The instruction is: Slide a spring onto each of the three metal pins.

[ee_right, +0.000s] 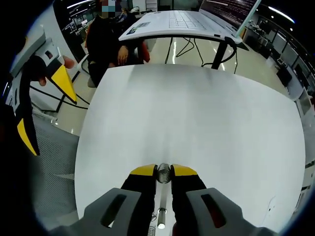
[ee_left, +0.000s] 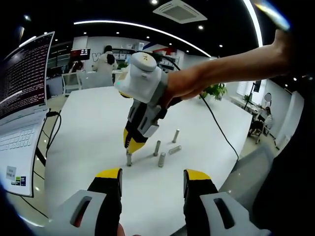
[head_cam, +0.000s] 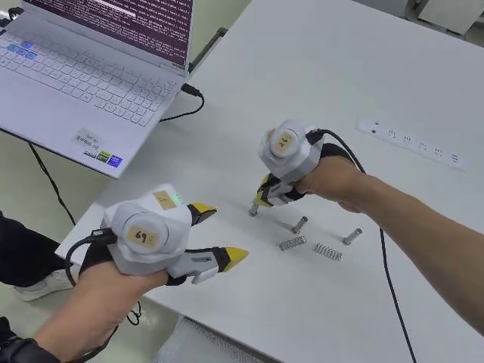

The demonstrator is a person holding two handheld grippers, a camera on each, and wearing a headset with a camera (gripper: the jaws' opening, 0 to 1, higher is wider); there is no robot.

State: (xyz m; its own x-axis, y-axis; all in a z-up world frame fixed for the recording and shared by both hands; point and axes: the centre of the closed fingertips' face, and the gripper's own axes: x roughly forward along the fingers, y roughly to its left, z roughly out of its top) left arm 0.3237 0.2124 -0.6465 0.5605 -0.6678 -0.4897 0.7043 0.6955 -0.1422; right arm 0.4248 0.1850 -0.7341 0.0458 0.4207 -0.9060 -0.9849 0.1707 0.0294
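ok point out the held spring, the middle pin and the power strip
held spring (ee_right: 163, 173): right gripper view, coils between the yellow jaw tips
middle pin (head_cam: 300, 224): head view, its shaft
power strip (head_cam: 412, 141): head view, middle of its top face

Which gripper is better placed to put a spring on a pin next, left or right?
Right. The right gripper is shut on a spring just above a pin. The left gripper is open, empty, and off to the side of the pins, so it would likely need more travel.
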